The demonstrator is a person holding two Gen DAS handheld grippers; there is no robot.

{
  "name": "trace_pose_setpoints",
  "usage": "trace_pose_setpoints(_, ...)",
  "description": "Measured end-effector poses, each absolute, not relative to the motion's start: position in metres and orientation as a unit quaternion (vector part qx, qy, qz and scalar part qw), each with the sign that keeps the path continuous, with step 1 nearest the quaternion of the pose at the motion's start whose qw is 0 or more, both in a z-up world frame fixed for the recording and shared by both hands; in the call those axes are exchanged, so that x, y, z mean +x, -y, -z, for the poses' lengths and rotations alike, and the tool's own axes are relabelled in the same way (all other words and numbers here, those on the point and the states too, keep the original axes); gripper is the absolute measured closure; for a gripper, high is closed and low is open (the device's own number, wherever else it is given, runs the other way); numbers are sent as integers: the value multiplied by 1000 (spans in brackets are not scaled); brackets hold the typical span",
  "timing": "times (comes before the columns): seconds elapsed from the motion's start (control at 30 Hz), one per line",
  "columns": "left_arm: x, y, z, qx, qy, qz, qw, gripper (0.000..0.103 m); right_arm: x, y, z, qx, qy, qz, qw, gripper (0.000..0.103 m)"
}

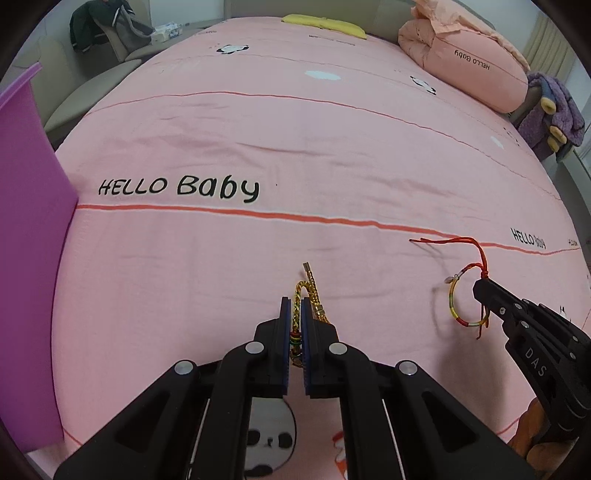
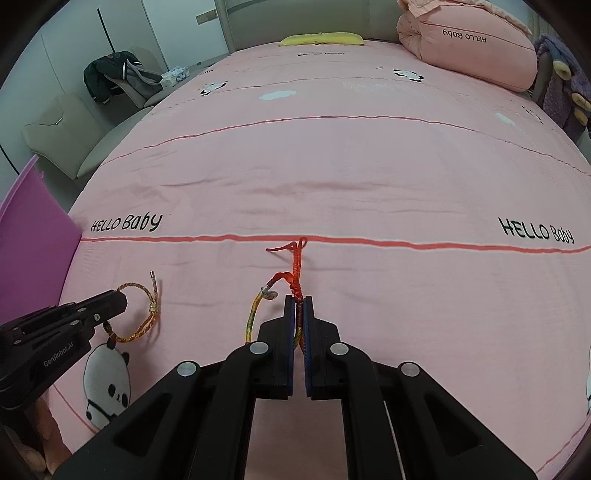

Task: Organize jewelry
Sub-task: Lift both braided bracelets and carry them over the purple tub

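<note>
My left gripper (image 1: 295, 301) is shut on a gold braided bracelet (image 1: 309, 286) and holds it just above the pink bedsheet (image 1: 295, 147); the bracelet loops up past the fingertips. In the right wrist view the same gripper (image 2: 122, 299) and gold bracelet (image 2: 146, 314) show at the left. My right gripper (image 2: 299, 299) is shut on a red cord bracelet with a yellow-green band (image 2: 295, 266), its red tails rising ahead. In the left wrist view the right gripper (image 1: 480, 286) holds that bracelet (image 1: 458, 302) as a hanging loop.
A purple box wall (image 1: 29, 240) stands at the left, also in the right wrist view (image 2: 33, 240). A folded pink quilt (image 1: 469, 66) and a yellow pillow (image 1: 325, 24) lie at the far end. A chair with clothes (image 2: 110, 79) stands beside the bed.
</note>
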State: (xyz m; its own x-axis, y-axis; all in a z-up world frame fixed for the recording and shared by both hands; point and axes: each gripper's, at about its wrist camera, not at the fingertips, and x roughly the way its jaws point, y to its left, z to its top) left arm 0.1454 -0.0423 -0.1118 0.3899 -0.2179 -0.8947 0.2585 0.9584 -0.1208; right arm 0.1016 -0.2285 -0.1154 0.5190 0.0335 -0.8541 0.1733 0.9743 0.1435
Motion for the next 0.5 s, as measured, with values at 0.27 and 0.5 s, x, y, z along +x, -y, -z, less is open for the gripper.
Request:
trace_pose_setpoints(0.27, 97, 17, 64, 22, -512, 147, 846, 97, 48, 201, 70, 98, -466, 30, 879, 99)
trace_pose_setpoints(0.5, 67, -8, 14, 21, -475, 140, 869, 97, 21, 163, 28, 86, -440, -3, 894, 99)
